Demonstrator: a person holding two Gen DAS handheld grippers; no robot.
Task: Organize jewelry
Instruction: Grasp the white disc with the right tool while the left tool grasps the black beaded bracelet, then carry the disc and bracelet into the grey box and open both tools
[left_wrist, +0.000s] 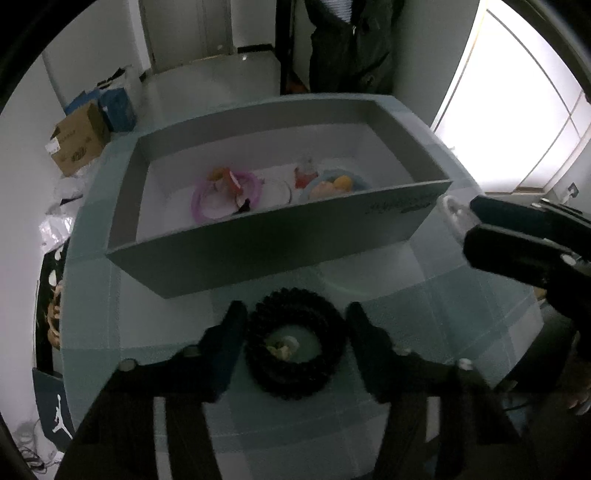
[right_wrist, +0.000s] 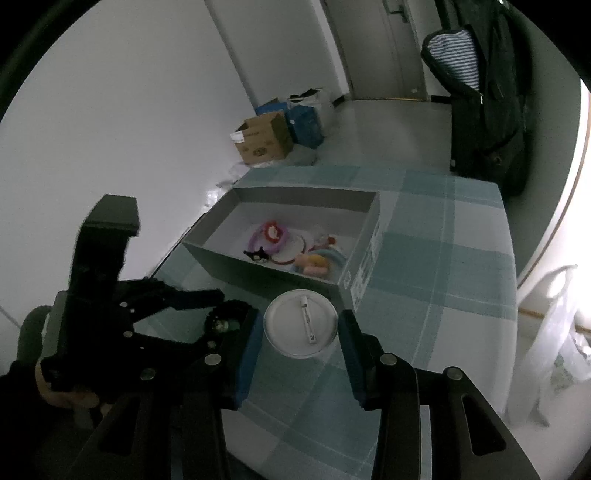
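Observation:
A black twisted bracelet ring (left_wrist: 295, 343) lies on the checked tablecloth between the fingers of my left gripper (left_wrist: 296, 325), which is open around it. It also shows in the right wrist view (right_wrist: 227, 317). A round white badge with a pin on its back (right_wrist: 301, 323) sits between the fingers of my right gripper (right_wrist: 301, 328); the fingers touch its sides. The badge's edge shows in the left wrist view (left_wrist: 452, 214). A grey open box (left_wrist: 258, 240) behind holds pink rings, a white badge and small colourful trinkets (right_wrist: 291, 251).
The teal checked table (right_wrist: 443, 258) has bare cloth to the right of the box. Cardboard and blue boxes (right_wrist: 266, 140) stand on the floor by the wall. A dark coat (right_wrist: 487, 103) hangs at the table's far side. A plastic bag (right_wrist: 554, 350) is on the right.

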